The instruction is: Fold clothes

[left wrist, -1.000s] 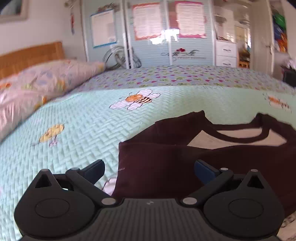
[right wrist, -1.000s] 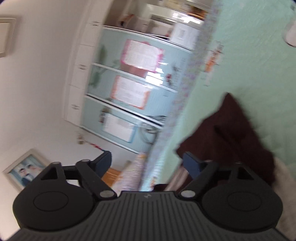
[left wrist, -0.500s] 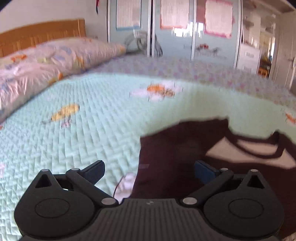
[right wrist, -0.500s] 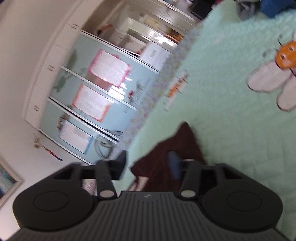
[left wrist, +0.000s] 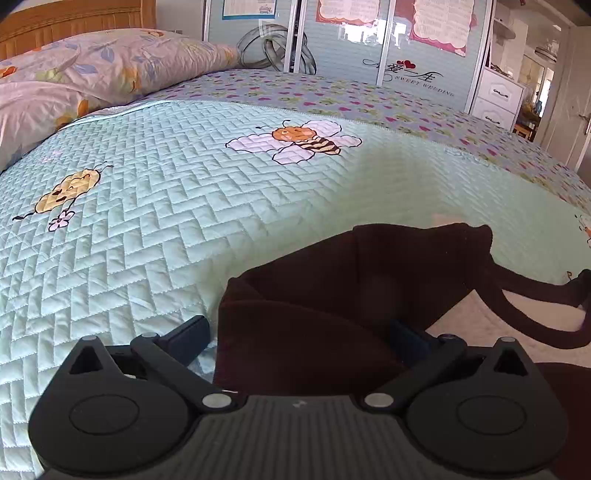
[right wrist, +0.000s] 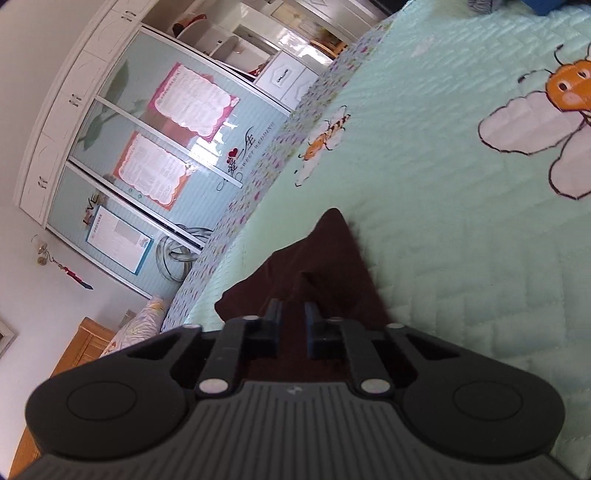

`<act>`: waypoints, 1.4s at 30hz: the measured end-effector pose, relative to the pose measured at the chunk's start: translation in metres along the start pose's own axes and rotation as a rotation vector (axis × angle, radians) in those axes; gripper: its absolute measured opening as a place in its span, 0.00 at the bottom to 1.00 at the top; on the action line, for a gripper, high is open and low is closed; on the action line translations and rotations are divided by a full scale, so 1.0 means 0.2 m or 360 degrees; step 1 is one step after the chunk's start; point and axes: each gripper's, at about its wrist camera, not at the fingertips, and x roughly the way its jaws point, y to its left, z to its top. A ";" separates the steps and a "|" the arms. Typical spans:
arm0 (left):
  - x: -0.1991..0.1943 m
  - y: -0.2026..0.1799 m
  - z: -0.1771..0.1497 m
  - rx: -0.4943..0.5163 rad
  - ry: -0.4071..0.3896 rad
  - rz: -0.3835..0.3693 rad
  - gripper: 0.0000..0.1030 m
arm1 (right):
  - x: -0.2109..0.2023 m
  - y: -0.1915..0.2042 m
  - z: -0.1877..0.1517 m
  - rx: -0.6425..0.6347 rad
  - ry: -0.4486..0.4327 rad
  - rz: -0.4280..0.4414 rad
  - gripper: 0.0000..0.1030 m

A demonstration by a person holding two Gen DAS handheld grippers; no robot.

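Observation:
A dark maroon garment [left wrist: 351,280] with a cream panel lies on the pale green quilted bedspread [left wrist: 184,203]. In the left wrist view my left gripper [left wrist: 299,330] stands open low over the garment's left edge. The folded cloth lies between its fingers, and no pad presses on it. In the right wrist view the garment [right wrist: 332,251] tapers to a pointed corner on the bedspread [right wrist: 461,240]. My right gripper [right wrist: 293,314] has its jaws closing close together on the maroon cloth, and a pinched ridge rises just past the fingertips.
Floral pillows [left wrist: 92,74] and a wooden headboard [left wrist: 74,14] are at the bed's far left. Beyond the bed stand sliding wardrobe doors [left wrist: 369,44] with posters, hoops [left wrist: 273,48] leaning against them, and white drawers [left wrist: 498,96]. A bee pattern [left wrist: 295,142] marks the quilt.
The left gripper has come lower and closer to the garment's left edge, still wide. The right gripper's jaws went from wide apart to nearly together on the maroon cloth, and its view rolled.

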 end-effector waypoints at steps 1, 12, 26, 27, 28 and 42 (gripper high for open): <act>-0.01 0.01 0.00 -0.0024 -0.0005 0.0010 1.00 | -0.01 0.01 -0.01 -0.0015 -0.0005 -0.0004 0.13; -0.27 -0.36 -0.10 0.0497 -0.0103 -0.0296 1.00 | -0.20 0.14 0.00 -0.0089 -0.0192 0.0356 0.69; -0.68 -0.04 -0.24 0.0290 -0.0133 -0.0247 1.00 | -0.10 0.06 -0.03 -0.0052 -0.0052 0.0117 0.50; -0.76 0.04 -0.28 0.0275 -0.0096 -0.0237 1.00 | -0.13 0.07 -0.04 -0.0063 -0.0077 0.0137 0.52; -0.84 0.11 -0.33 0.0259 -0.0052 -0.0220 1.00 | -0.16 0.09 -0.04 -0.0070 -0.0094 0.0166 0.57; -1.16 0.67 -1.01 0.0220 0.0144 -0.0085 1.00 | -0.98 0.06 -0.44 -0.0503 0.0719 0.0185 0.42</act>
